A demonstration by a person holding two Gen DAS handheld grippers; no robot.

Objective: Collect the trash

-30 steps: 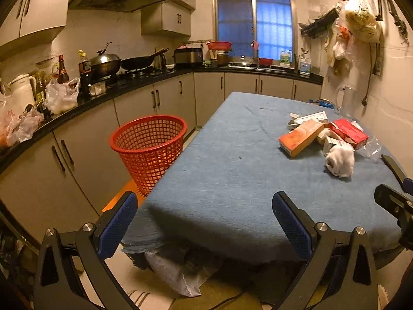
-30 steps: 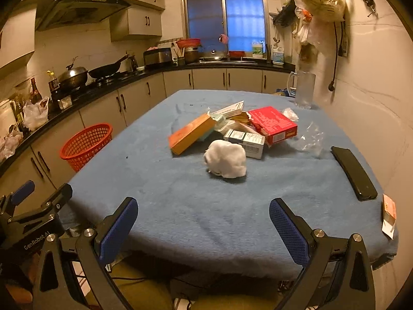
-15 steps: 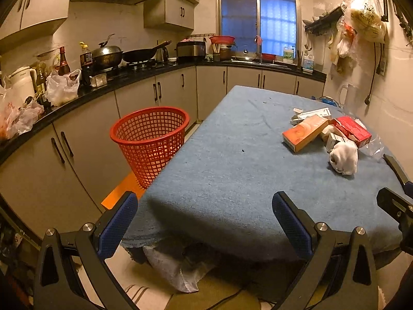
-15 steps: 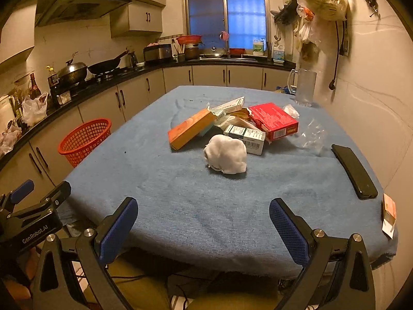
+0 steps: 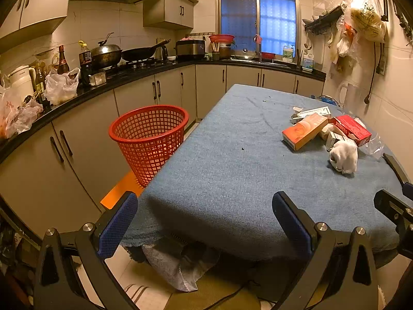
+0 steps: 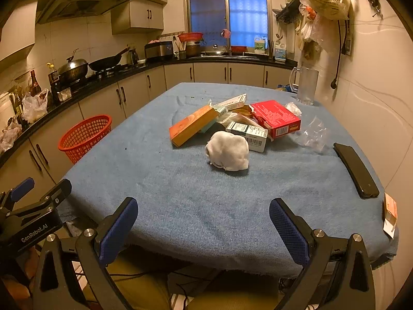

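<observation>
At the near edge of the tabletop (image 6: 180,206), the right tool (image 6: 204,228) is held with its jaws wide and nothing between them. The left tool (image 5: 205,222) is also kept wide and empty, at the near left corner. Beyond the right tool, a white crumpled wad (image 6: 228,153) is seen on the blue cloth. Just behind it, an orange box (image 6: 192,128), a red box (image 6: 276,118) and a small white carton (image 6: 247,135) are piled together. A red basket (image 5: 149,139) is placed on the floor beside the tabletop, well apart from the pile. A black phone (image 6: 356,169) is laid near the right edge.
</observation>
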